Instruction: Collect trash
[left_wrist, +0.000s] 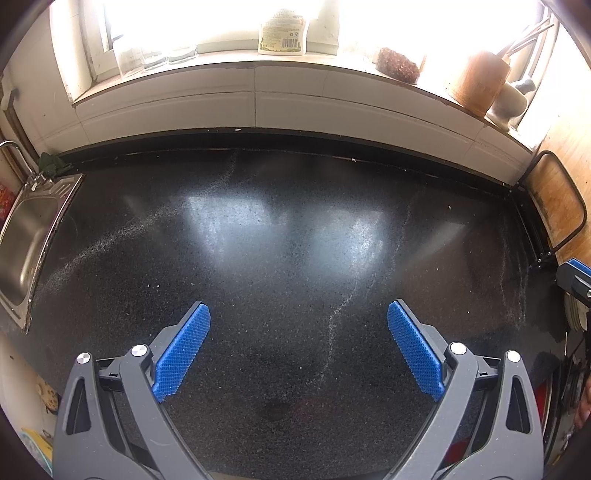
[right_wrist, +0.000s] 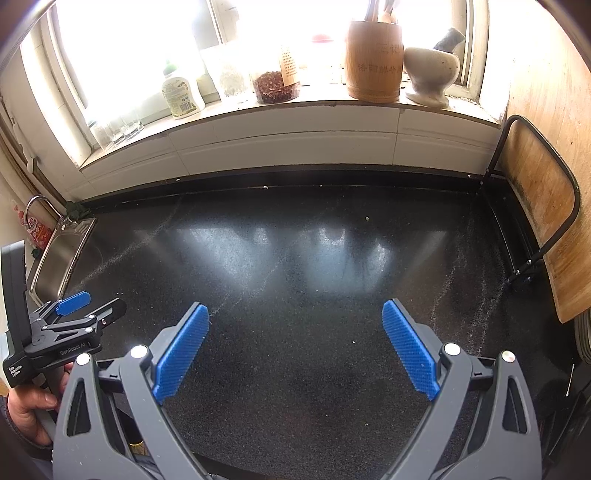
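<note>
Both the left claw (left_wrist: 298, 345) and the right claw (right_wrist: 295, 343) were held wide apart and empty above the near edge of the dark table (left_wrist: 295, 229). No sizeable piece of trash could be made out; only small pale crumbs were seen, one (right_wrist: 367, 218) far off near the back edge and slightly right, another (right_wrist: 354, 342) just ahead between the right claw's fingers. The right claw was therefore judged the nearer, with no long axis discernible on such specks.
</note>
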